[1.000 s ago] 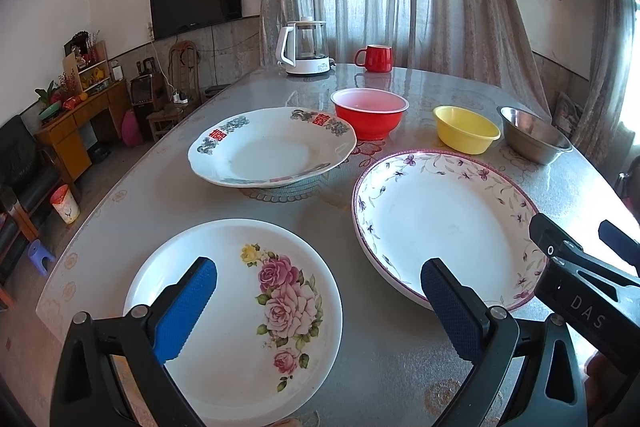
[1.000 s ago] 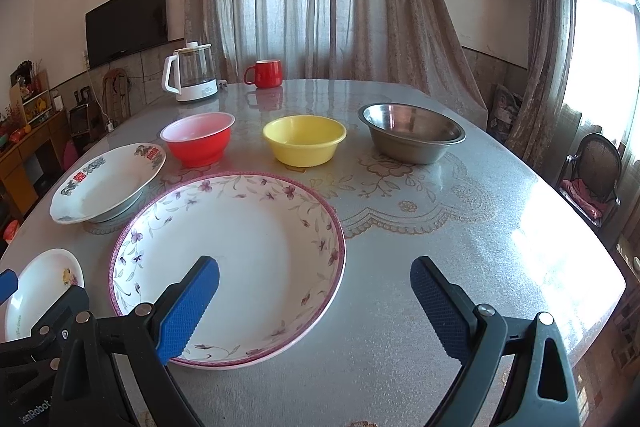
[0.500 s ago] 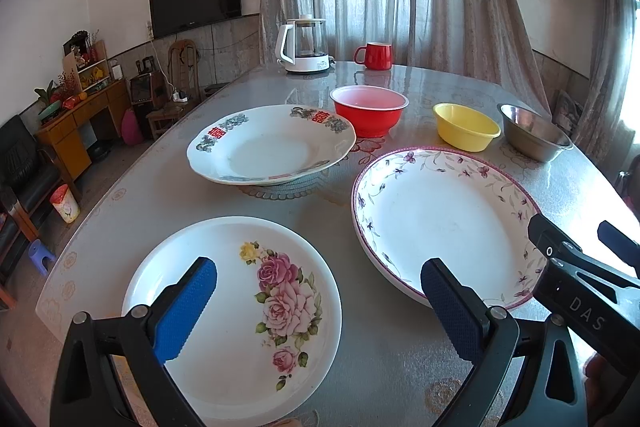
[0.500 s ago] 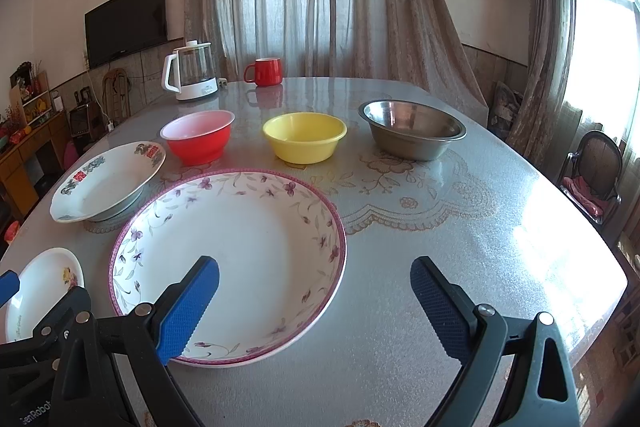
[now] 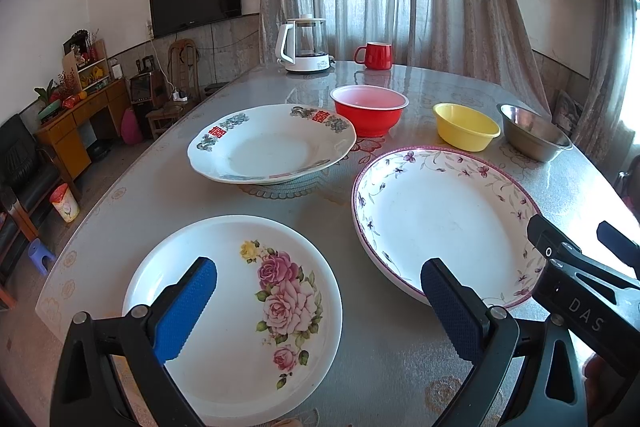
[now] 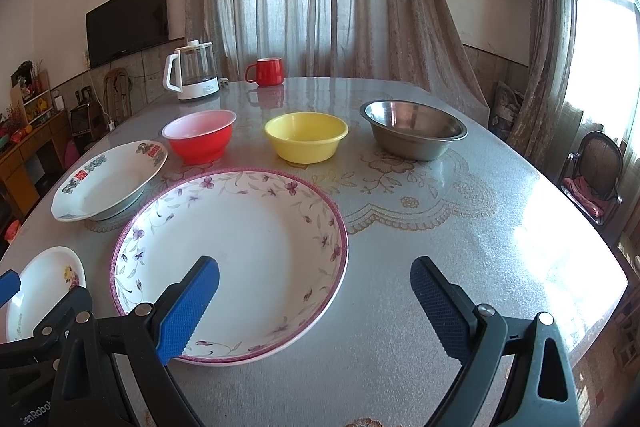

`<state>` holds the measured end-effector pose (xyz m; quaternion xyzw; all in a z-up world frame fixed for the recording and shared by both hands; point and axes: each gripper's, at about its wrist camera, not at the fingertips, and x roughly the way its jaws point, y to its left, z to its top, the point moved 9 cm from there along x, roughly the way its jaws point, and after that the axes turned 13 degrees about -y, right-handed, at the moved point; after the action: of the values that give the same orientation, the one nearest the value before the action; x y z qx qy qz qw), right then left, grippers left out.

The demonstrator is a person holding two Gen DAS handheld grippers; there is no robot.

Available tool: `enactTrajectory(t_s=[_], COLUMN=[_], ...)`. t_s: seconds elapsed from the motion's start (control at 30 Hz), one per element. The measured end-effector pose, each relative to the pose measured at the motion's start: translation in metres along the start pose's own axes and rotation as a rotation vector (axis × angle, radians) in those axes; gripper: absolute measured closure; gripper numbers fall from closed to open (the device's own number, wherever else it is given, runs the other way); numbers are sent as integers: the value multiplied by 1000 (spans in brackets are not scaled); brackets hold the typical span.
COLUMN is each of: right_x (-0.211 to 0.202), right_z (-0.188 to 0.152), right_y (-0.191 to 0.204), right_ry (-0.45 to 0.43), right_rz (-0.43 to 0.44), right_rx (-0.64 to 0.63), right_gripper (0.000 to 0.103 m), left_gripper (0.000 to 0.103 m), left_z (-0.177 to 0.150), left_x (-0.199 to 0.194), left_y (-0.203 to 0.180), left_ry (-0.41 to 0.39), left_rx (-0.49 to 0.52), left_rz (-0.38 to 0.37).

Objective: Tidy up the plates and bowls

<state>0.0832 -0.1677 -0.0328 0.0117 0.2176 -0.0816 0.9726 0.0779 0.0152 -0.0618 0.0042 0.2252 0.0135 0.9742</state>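
Note:
A small white rose plate (image 5: pixel 240 307) lies near the table's front left, below my open left gripper (image 5: pixel 320 311). A large purple-flowered plate (image 5: pixel 440 219) (image 6: pixel 240 247) lies to its right, partly under my open right gripper (image 6: pixel 316 307). A white plate with red characters (image 5: pixel 272 143) (image 6: pixel 108 179) sits behind. A red bowl (image 5: pixel 368 111) (image 6: pixel 200 139), a yellow bowl (image 5: pixel 466 127) (image 6: pixel 306 137) and a steel bowl (image 5: pixel 532 137) (image 6: pixel 414 131) stand in a row further back. Both grippers are empty.
A white kettle (image 5: pixel 304 45) (image 6: pixel 192 75) and a red mug (image 5: pixel 374 55) (image 6: pixel 268 71) stand at the table's far end. The glass-topped table (image 6: pixel 460 247) has a rounded edge. A chair (image 6: pixel 592 175) stands at the right; furniture lines the left wall.
Both views have shifted very slightly; the dishes have not moved and both grippers stay open.

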Motion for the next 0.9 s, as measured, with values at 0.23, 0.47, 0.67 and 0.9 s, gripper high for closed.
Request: enactTrajectory(t_s=[0.23, 0.47, 0.67, 0.9], right_x=[-1, -2, -1, 10], right_z=[1, 1, -1, -5], right_y=[0, 1, 4, 10], right_ry=[-2, -2, 10, 86], right_rz=[0, 4, 31, 195], right_rx=[0, 1, -3, 35], right_gripper=[5, 5, 5, 5], left_gripper=[0, 0, 0, 0], left_z=[0, 0, 0, 2], left_x=[0, -1, -2, 6], left_y=[0, -1, -4, -17], left_ry=[1, 3, 10, 81], left_rx=[0, 1, -2, -63], left_rz=[-1, -3, -15, -194])
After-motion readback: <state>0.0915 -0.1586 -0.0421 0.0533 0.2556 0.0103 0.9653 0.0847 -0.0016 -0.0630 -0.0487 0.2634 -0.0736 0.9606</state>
